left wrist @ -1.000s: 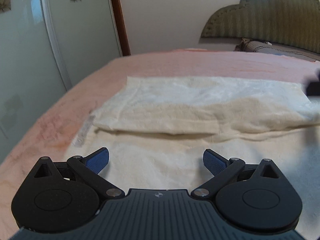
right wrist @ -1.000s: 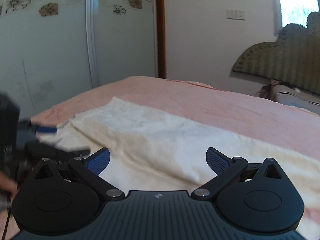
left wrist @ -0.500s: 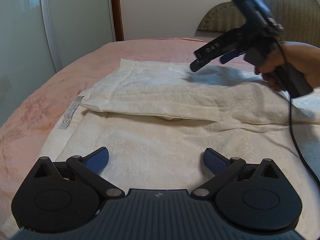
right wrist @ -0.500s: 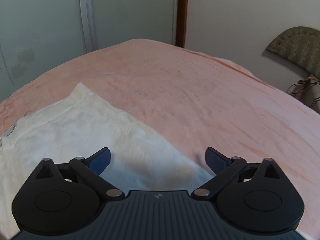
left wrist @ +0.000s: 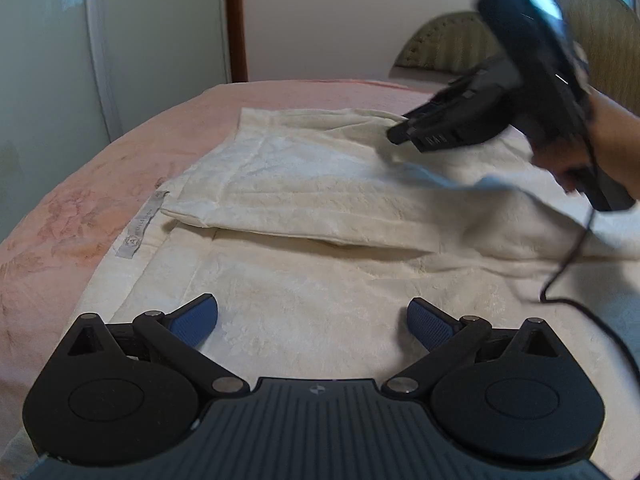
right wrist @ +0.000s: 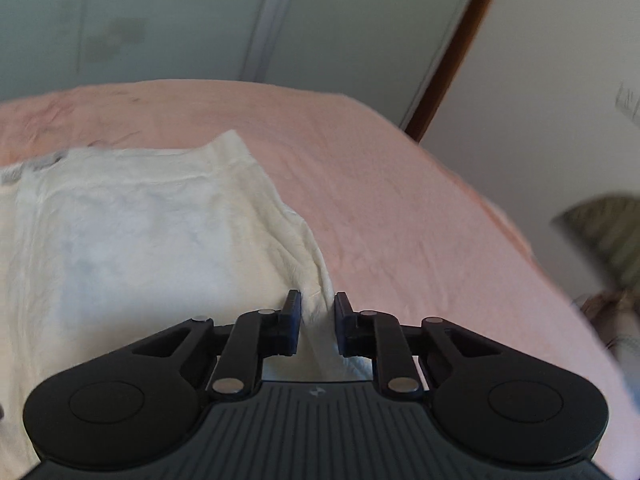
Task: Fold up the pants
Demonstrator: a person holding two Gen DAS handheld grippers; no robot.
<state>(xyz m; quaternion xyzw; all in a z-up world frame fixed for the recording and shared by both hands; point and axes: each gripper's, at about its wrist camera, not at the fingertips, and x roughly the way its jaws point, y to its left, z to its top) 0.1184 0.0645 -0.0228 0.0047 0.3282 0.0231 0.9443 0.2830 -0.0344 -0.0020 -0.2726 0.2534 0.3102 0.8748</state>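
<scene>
The cream-white pants (left wrist: 320,200) lie spread on the pink bed, one leg folded over the other, with a grey label strip (left wrist: 140,228) at their left edge. My left gripper (left wrist: 312,320) is open and empty, hovering over the near part of the pants. My right gripper (right wrist: 317,320) is shut on the far edge of the pants (right wrist: 140,248), with the fabric pinched between its jaws. It also shows in the left wrist view (left wrist: 404,132), at the far right of the pants, lifting the fabric slightly.
The pink bedspread (right wrist: 400,208) stretches around the pants. A glass sliding wardrobe (left wrist: 100,40) stands to the left. A padded headboard (left wrist: 460,44) is at the back right. A black cable (left wrist: 568,264) hangs from the right gripper over the pants.
My right gripper has dropped to the far edge of the pants and closed on the fabric. My left gripper has stayed open and moved slightly closer over the pants.
</scene>
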